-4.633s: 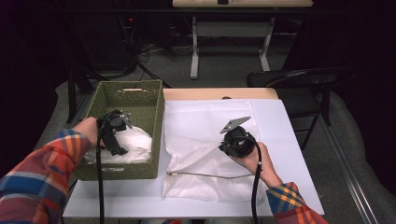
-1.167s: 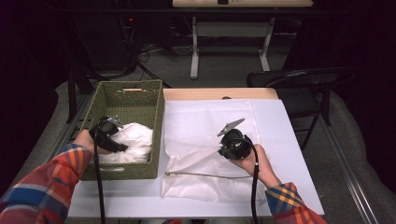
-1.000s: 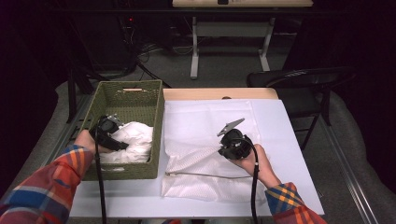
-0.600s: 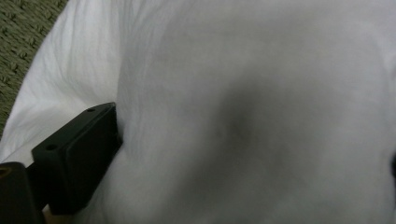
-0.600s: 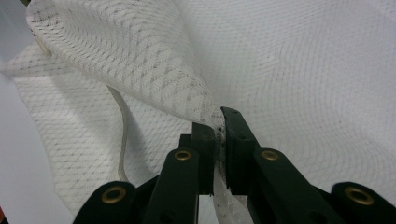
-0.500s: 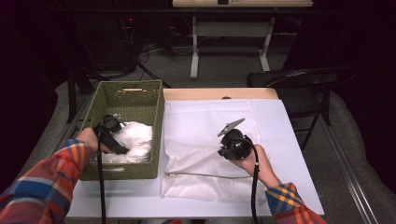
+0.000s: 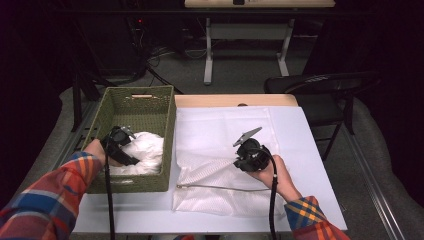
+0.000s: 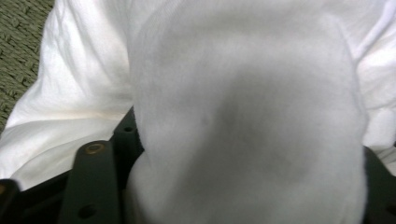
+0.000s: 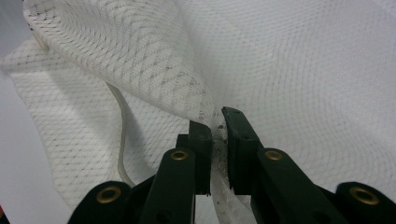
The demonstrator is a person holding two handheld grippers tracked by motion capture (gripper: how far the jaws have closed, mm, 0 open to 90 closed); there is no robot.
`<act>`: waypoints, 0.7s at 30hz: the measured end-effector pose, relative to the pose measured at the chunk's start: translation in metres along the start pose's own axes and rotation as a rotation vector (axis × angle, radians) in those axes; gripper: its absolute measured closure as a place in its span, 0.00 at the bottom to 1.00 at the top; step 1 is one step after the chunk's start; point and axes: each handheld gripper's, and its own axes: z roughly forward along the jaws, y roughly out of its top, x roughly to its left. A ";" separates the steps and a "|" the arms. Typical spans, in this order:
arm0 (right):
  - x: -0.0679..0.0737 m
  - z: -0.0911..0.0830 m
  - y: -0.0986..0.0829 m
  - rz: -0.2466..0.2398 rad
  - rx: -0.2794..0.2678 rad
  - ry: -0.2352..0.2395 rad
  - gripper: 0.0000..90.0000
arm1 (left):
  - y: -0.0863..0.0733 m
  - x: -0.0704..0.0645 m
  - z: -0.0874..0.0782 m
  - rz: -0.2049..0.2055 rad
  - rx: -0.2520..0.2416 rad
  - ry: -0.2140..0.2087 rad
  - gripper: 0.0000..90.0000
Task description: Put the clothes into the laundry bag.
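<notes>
Lying flat at the near middle of the table point(image 7: 310, 150), the mesh bag point(image 7: 220, 195) is white, thin and netted, with a pale cord along its near edge. One fold is raised and clamped in the right gripper point(image 9: 217, 133). Farther left, in the green basket point(image 7: 167, 145), the left gripper point(image 7: 131, 145) is clenched on a soft white cloth point(image 8: 243, 121); its jaws are mostly hidden by the cloth.

text: none legible | labels: none | numbers: none
</notes>
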 end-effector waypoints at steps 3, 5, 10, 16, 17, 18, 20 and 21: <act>-0.001 -0.001 0.000 0.002 0.003 -0.004 0.92 | -0.002 -0.004 -0.004 0.032 -0.022 0.041 0.49; -0.001 -0.001 -0.001 0.006 0.004 -0.004 0.92 | -0.004 -0.008 -0.006 0.037 -0.038 0.056 0.50; -0.002 -0.002 -0.001 0.010 0.006 -0.009 0.93 | -0.006 -0.007 -0.018 0.015 -0.057 0.044 0.51; -0.002 -0.002 -0.001 0.010 0.001 -0.013 0.94 | -0.004 -0.008 -0.032 -0.015 -0.057 0.040 0.52; -0.002 -0.002 -0.001 0.011 0.002 -0.013 0.95 | -0.004 -0.008 -0.034 -0.016 -0.057 0.035 0.52; -0.002 -0.002 -0.001 0.011 0.000 -0.013 0.95 | -0.004 -0.008 -0.037 -0.021 -0.059 0.035 0.52; -0.003 -0.003 -0.001 0.011 -0.001 -0.013 0.96 | -0.005 -0.009 -0.041 -0.034 -0.070 0.033 0.53; -0.003 -0.003 -0.001 0.014 -0.001 -0.016 0.96 | -0.005 -0.008 -0.044 -0.034 -0.073 0.031 0.53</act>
